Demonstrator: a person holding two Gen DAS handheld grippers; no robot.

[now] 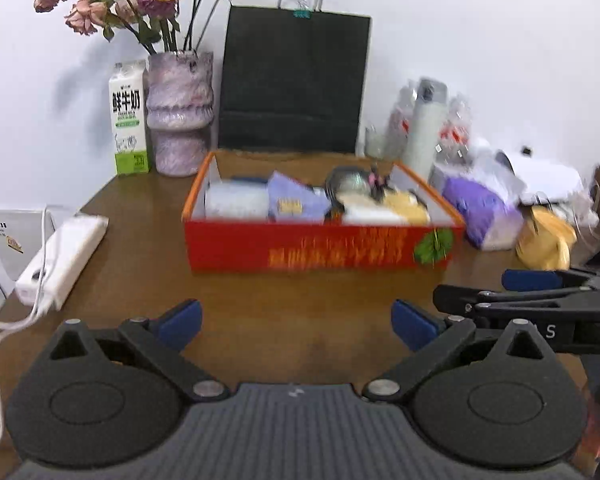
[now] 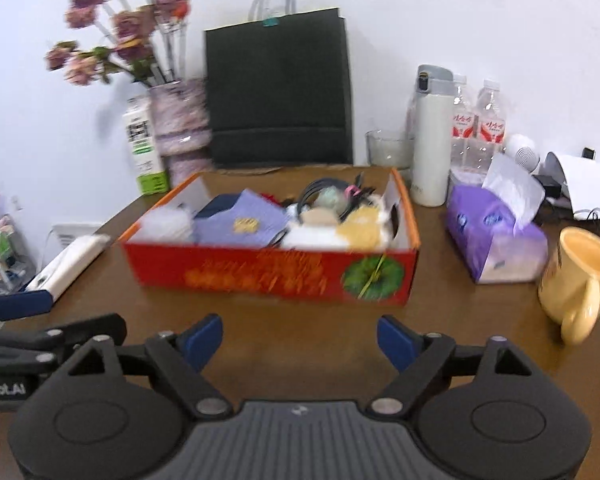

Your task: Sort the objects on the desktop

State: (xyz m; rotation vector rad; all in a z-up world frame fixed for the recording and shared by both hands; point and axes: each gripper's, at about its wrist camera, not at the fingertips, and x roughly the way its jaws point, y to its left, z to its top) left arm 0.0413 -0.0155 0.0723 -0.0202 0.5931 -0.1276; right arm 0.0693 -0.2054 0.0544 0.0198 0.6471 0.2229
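A red cardboard box (image 1: 320,250) (image 2: 268,272) with an orange rim stands in the middle of the brown desk, packed with several items: purple cloth, white and yellow soft things, dark cables. My left gripper (image 1: 296,326) hovers over bare wood in front of the box, its blue pads wide apart with nothing between them. My right gripper (image 2: 300,340) is also open and empty, short of the box's front wall. It shows at the right edge of the left wrist view, and the left gripper's fingers (image 2: 20,306) show at the left edge of the right wrist view.
Behind the box stand a black paper bag (image 1: 294,80), a vase of dried roses (image 1: 180,116) and a milk carton (image 1: 129,120). Right of it are a purple tissue pack (image 2: 496,232), a yellow mug (image 2: 580,280), a white flask (image 2: 432,140) and water bottles (image 2: 478,124). A white power strip (image 1: 62,258) lies left.
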